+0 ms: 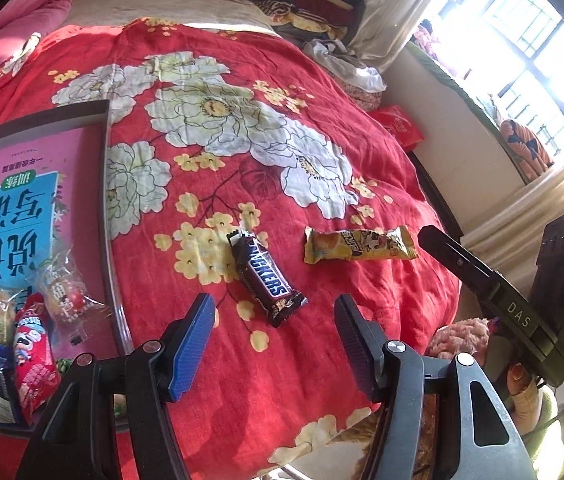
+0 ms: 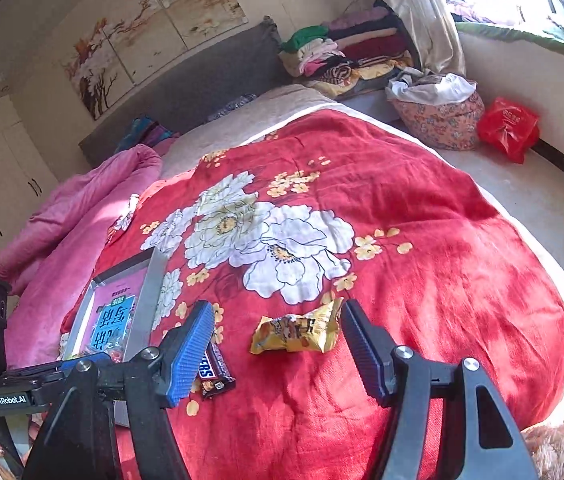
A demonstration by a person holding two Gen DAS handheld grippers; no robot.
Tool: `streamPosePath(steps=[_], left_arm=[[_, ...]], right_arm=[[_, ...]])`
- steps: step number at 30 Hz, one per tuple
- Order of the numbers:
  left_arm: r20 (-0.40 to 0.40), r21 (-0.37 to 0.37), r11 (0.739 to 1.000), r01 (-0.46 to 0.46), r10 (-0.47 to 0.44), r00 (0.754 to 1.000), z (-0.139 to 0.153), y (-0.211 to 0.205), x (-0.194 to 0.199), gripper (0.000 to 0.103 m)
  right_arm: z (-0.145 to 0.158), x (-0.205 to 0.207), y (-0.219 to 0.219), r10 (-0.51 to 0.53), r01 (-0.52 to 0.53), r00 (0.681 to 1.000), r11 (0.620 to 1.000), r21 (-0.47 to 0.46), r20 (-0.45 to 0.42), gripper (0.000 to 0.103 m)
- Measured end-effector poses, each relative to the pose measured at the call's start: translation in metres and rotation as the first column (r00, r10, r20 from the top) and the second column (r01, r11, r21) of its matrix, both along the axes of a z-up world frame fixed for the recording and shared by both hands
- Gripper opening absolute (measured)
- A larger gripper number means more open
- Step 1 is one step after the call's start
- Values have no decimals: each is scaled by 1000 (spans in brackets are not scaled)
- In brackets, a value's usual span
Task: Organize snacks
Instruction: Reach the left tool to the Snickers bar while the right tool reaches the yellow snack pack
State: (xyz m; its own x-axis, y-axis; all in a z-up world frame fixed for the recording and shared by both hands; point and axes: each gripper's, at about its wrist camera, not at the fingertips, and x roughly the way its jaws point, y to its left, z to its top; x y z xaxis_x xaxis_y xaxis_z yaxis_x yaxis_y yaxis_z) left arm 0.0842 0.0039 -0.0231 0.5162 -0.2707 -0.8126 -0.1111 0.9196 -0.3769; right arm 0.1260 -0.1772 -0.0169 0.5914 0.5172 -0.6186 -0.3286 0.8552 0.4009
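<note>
A brown Snickers bar [image 1: 266,276] lies on the red floral blanket [image 1: 242,80], just ahead of my left gripper [image 1: 274,308], which is open with nothing between its pads. To its right rests a yellow snack packet [image 1: 359,245]. In the right wrist view this yellow packet [image 2: 297,332] lies just beyond my open, empty right gripper [image 2: 278,312]. The Snickers bar [image 2: 212,372] is partly hidden behind the blue pad. A clear tray [image 1: 106,200] at the left holds a pink book and several snack packets, among them a red one [image 1: 36,352].
A finger of the right gripper [image 1: 461,264] reaches in from the right. Folded clothes [image 2: 345,52] are piled at the bed's head, with a floral bundle [image 2: 441,120] and a red bag [image 2: 509,128] near the window wall. A pink quilt [image 2: 82,208] lies on the left.
</note>
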Motion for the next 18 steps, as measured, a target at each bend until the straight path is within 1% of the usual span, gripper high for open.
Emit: streamPosePath(steps=[3, 6, 10, 14, 17, 18], left_arm=[[-37, -7, 1000, 12, -12, 999, -15, -8, 12, 64], [-72, -16, 1000, 16, -17, 997, -30, -13, 23, 64], [-107, -10, 1000, 13, -14, 994, -46, -18, 34, 64], [-122, -17, 1000, 8, -10, 992, -56, -21, 42, 64], [-123, -23, 1000, 9, -12, 992, -60, -21, 46, 64], [-123, -22, 1000, 12, -15, 992, -61, -22, 47, 64]], right_arm=[[-11, 4, 0, 13, -12, 999, 1000, 16, -46, 65], [-25, 10, 8, 35, -35, 995, 999, 5, -95, 65], [-44, 21, 20, 74, -74, 984, 997, 5, -165, 65], [-53, 30, 30, 104, -104, 978, 995, 11, -178, 65], [-56, 36, 38, 137, -133, 973, 990, 35, -187, 60], [-58, 37, 41, 139, -136, 972, 990, 29, -191, 59]])
